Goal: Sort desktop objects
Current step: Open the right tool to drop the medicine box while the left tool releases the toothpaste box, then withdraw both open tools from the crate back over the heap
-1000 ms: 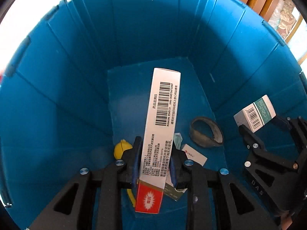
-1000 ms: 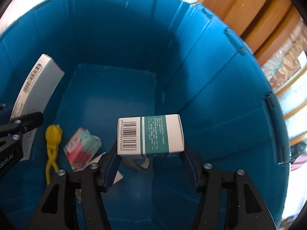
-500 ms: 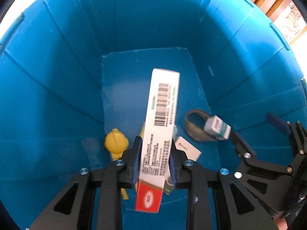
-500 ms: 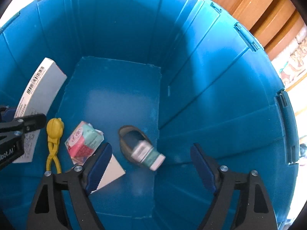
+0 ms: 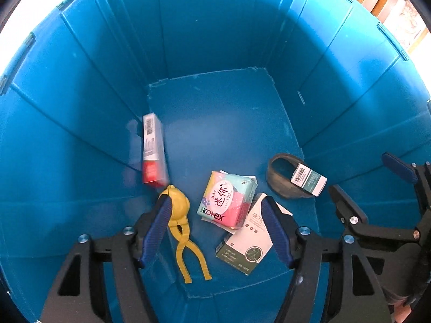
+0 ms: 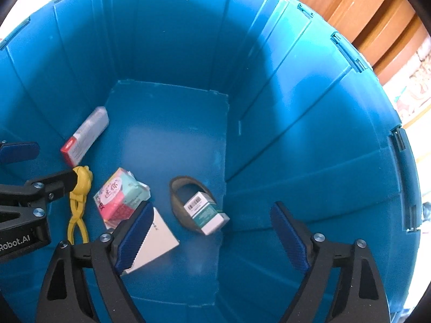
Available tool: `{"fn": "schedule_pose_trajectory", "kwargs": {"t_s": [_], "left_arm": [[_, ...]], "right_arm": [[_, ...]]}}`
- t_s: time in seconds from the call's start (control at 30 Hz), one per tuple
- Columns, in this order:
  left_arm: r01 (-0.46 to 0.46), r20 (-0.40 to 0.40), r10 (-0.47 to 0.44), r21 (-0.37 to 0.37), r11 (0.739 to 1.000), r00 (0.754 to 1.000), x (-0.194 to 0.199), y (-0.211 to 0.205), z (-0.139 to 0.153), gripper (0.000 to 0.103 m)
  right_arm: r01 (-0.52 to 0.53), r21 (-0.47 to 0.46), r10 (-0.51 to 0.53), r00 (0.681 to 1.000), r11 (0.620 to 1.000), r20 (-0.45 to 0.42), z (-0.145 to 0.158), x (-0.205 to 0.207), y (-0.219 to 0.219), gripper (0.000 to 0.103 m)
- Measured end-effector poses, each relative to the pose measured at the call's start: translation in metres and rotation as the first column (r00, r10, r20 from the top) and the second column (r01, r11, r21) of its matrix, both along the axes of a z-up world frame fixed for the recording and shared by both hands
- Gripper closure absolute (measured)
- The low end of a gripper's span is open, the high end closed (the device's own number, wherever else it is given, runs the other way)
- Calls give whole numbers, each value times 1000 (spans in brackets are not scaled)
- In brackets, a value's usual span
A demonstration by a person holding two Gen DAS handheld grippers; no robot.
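Your left gripper (image 5: 218,226) hangs over the blue bin (image 5: 215,40) with its jaws spread and nothing between the pads; they have just been opening. Your right gripper (image 6: 212,238) is spread wide as well, jaws just opened further, also empty. Each gripper shows at the edge of the other's view, side by side above the bin, and neither touches anything inside.

Beyond the bin's rim at the upper right you have wooden furniture (image 6: 358,8) and a patterned cloth (image 6: 414,91); nothing stands between your jaws and the bin floor.

On that floor, the long white carton with a red end (image 5: 152,152) sits at the left wall, blurred, its red end nearest the yellow tongs (image 5: 181,228). The tongs lie just beside it, handles pointing toward you. Right of them lies the pastel Kotex packet (image 5: 226,196), overlapping a flat white and dark green box (image 5: 247,245). Further right, near the right wall, a dark grey band (image 5: 280,175) forms a loop, and the small white and green medicine box (image 5: 308,179) rests on its rim, barcode end up.
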State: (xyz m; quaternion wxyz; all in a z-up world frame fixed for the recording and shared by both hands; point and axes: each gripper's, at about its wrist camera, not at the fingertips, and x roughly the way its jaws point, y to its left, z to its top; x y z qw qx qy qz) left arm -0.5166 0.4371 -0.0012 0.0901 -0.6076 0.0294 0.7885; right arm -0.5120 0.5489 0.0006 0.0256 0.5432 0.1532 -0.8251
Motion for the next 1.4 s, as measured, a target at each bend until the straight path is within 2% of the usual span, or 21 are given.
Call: {"fn": "schedule_pose_trajectory", "kwargs": {"t_s": [0.13, 0.33, 0.57, 0.73, 0.8, 0.9, 1.03, 1.27, 1.4], "left_arm": [[-2, -18, 2, -18, 1000, 1000, 0, -2, 3, 35], [-3, -91, -2, -57, 998, 996, 6, -2, 14, 35], [-18, -245, 25, 31, 999, 969, 25, -15, 57, 35], [-4, -319, 29, 79, 997, 947, 47, -27, 87, 35], [5, -368, 22, 71, 997, 930, 60, -31, 101, 35], [18, -451, 9, 54, 998, 892, 81, -38, 120, 35], [20, -532, 27, 82, 996, 846, 108, -60, 147, 35], [-20, -651, 87, 110, 994, 754, 155, -112, 178, 31], [-58, -677, 131, 130, 990, 724, 179, -151, 183, 30]], "right_arm": [[-1, -6, 1, 1000, 1000, -6, 0, 0, 0, 8], [0, -25, 0, 1000, 1000, -27, 6, 2, 0, 4], [4, -36, -7, 997, 999, -79, 16, 4, 2, 1], [-13, -18, 10, 988, 1000, -156, 32, 9, -2, 1], [-27, 18, 30, 980, 999, -199, 42, 14, -7, 1], [-40, 11, 41, 965, 999, -258, 66, 22, -10, 0], [-78, 19, 80, 938, 997, -336, 99, 48, -22, 0], [-182, 1, 158, 850, 983, -502, 145, 115, -62, 0], [-232, -19, 183, 812, 972, -555, 155, 144, -90, 0]]}}
